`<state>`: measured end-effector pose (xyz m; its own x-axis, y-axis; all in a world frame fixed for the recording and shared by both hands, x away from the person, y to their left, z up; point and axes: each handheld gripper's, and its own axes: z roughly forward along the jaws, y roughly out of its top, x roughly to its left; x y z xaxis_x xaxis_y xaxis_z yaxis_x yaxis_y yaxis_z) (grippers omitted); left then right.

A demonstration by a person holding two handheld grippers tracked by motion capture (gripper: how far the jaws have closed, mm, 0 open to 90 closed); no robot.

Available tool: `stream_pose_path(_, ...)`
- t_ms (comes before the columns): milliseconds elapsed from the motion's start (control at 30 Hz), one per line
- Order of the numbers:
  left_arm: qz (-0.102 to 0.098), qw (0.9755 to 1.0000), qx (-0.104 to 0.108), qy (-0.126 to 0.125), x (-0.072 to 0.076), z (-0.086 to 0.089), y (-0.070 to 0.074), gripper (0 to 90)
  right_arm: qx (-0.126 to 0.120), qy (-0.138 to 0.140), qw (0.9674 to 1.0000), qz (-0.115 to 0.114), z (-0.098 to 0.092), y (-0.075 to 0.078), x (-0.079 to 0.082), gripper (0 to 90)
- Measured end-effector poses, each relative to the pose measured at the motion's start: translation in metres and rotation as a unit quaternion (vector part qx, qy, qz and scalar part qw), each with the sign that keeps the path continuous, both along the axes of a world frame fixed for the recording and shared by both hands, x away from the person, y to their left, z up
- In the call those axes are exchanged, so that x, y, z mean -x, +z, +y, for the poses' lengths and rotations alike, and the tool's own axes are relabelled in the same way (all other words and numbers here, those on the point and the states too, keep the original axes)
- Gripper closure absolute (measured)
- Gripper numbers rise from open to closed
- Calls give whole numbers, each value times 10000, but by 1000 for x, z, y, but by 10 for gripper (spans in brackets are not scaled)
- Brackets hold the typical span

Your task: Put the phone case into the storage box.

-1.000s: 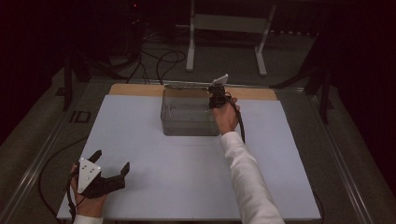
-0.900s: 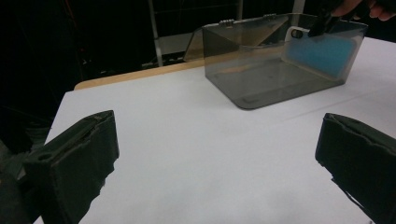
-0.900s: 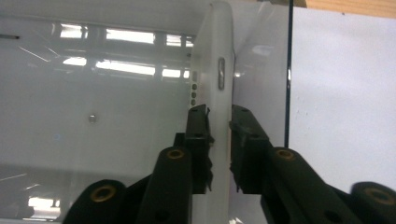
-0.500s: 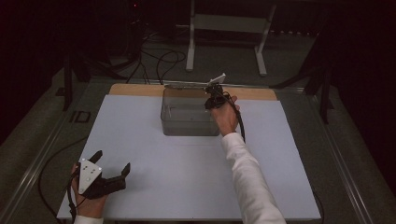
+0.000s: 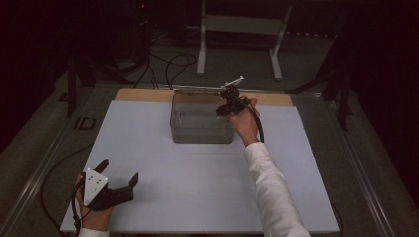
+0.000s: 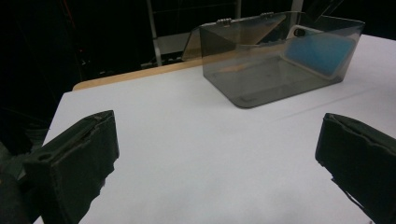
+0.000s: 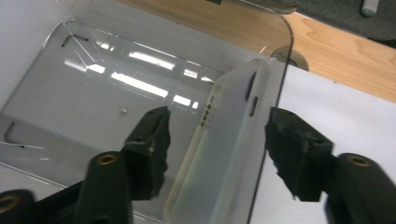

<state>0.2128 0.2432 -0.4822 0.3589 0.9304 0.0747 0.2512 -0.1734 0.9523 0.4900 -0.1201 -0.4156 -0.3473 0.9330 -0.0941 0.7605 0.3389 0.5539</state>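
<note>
Dark room, white table [image 5: 197, 187]. High view: right gripper [image 5: 228, 103] at the clear box [image 5: 197, 129], frame centre; left gripper [image 5: 116, 185] lower left, jaws wide, nothing between them. Left gripper view: phone case [image 6: 317, 49] leans inside the box, upper right. Right gripper view: jaws just opening, standing apart either side of the case [image 7: 224, 149], centre, pads off it.
</note>
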Motion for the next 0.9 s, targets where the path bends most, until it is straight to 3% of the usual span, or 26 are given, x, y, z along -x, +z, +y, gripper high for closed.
stream_pose_path(267, 3, 10000, -5, 0, 0, 0, -1, 5, -325, 22, 9993, -187, -11, 8, 11, 223)
stream_pose_path(467, 24, 10000, -21, -13, -1, 0, -1, 5, -534, 267, 9972, -445, -14, 12, 24, 168)
stream_pose_path(600, 45, 10000, -23, -24, -1, 0, -1, 5, -491, 407, 9962, -597, -14, 11, 34, 144)
stream_pose_path(900, 52, 10000, -16, -23, -1, -1, -2, 4, -808, 672, 9881, -1124, -21, 7, 60, 110)
